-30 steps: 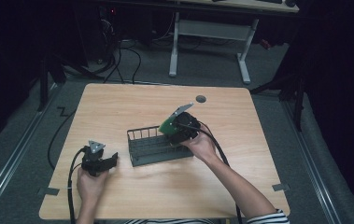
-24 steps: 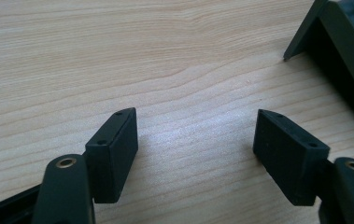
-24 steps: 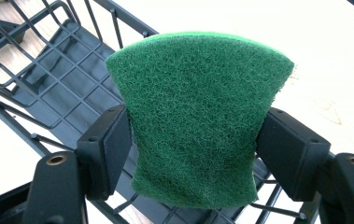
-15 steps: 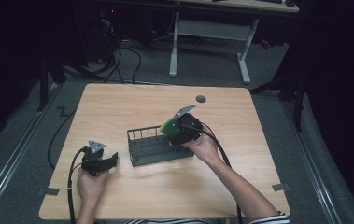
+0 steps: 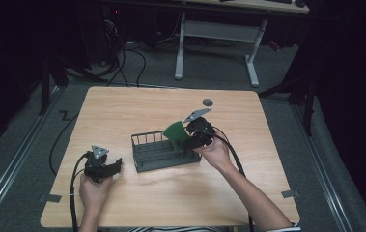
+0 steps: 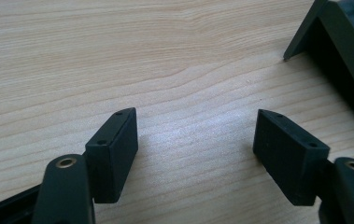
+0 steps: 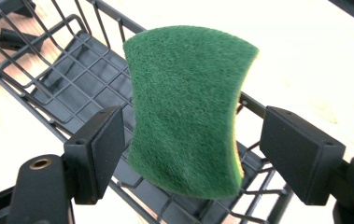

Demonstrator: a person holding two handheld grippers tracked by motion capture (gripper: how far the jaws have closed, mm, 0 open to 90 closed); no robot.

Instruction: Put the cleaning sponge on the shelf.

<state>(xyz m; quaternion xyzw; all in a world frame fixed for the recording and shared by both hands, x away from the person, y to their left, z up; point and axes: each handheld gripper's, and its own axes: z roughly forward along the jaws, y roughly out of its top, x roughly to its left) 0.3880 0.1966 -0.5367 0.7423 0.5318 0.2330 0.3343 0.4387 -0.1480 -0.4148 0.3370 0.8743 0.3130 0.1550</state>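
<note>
The green, waisted scouring sponge with a thin yellow backing [image 7: 188, 112] stood on edge between the wide-open jaws of the right tool [image 7: 207, 154], touching neither, probably propped there by the dark wire-grid rack [image 7: 67, 88] beneath it; seemingly just let go or about to be gripped. The left tool [image 6: 195, 154], jaws equally wide and empty, rested idle on the pale wooden worktop [image 6: 118, 60], the rack's corner just beyond it.

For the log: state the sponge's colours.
Green scouring face, thin yellow edge on the sponge; clearest in the right gripper view.
</note>
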